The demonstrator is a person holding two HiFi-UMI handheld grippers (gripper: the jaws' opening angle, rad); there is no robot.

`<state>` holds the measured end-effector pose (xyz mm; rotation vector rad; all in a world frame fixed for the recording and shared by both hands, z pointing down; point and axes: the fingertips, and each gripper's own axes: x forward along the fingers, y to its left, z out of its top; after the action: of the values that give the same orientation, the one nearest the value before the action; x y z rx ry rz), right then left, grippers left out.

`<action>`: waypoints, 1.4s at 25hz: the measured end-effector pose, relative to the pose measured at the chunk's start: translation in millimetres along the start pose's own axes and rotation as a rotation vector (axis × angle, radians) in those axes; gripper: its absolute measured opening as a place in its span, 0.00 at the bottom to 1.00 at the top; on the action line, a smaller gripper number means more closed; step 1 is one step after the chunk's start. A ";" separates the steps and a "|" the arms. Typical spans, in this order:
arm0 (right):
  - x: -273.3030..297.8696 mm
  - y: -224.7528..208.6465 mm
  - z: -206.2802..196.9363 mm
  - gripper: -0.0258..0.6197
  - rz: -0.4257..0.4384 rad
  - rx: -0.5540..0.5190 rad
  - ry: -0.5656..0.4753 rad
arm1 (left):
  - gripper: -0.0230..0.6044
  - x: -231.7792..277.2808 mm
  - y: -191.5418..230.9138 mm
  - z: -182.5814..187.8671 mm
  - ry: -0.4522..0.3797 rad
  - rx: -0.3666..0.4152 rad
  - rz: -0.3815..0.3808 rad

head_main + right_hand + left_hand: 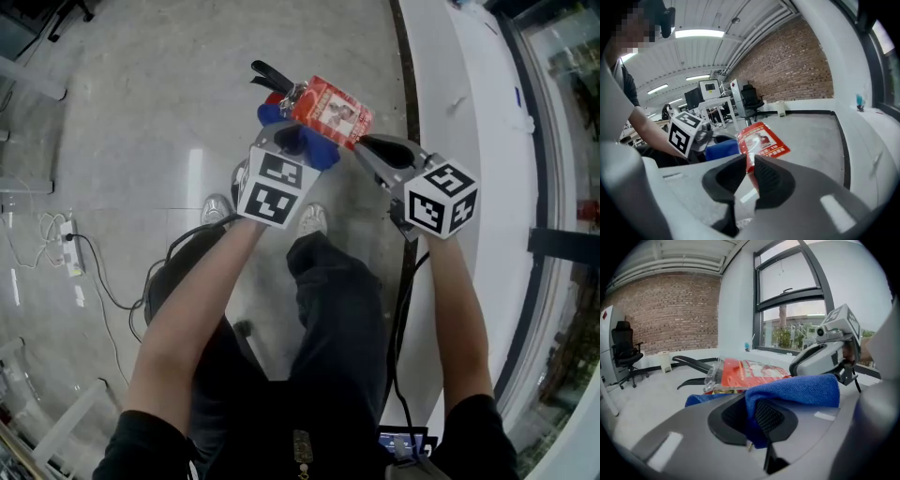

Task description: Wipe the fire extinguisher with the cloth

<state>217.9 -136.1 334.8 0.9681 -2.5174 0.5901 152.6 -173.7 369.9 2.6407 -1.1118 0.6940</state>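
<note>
Apparently the right claw is closed to a narrow slit on the edge of the red laminated tag and holds it lifted. I think this is to free the top of the fire extinguisher under it for wiping. The left claw is shut tight on a fold of the blue cloth, which lies just under the tag beside the black levers; the extinguisher is low over the floor, before the person's shoes.
</note>
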 end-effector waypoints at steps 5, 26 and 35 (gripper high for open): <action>-3.4 35.8 -9.6 0.12 0.079 -0.032 0.013 | 0.09 6.5 -10.9 0.3 -0.025 0.000 -0.006; 37.5 8.9 -68.2 0.12 -0.031 -0.013 0.173 | 0.09 13.7 -35.0 -31.6 -0.095 -0.216 -0.044; 57.2 3.8 -92.8 0.12 -0.004 -0.048 0.271 | 0.09 23.6 -32.0 -68.9 -0.040 -0.346 -0.045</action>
<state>193.6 -117.3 439.6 0.8158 -2.2780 0.6117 166.0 -142.0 441.6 2.3853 -1.0689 0.3986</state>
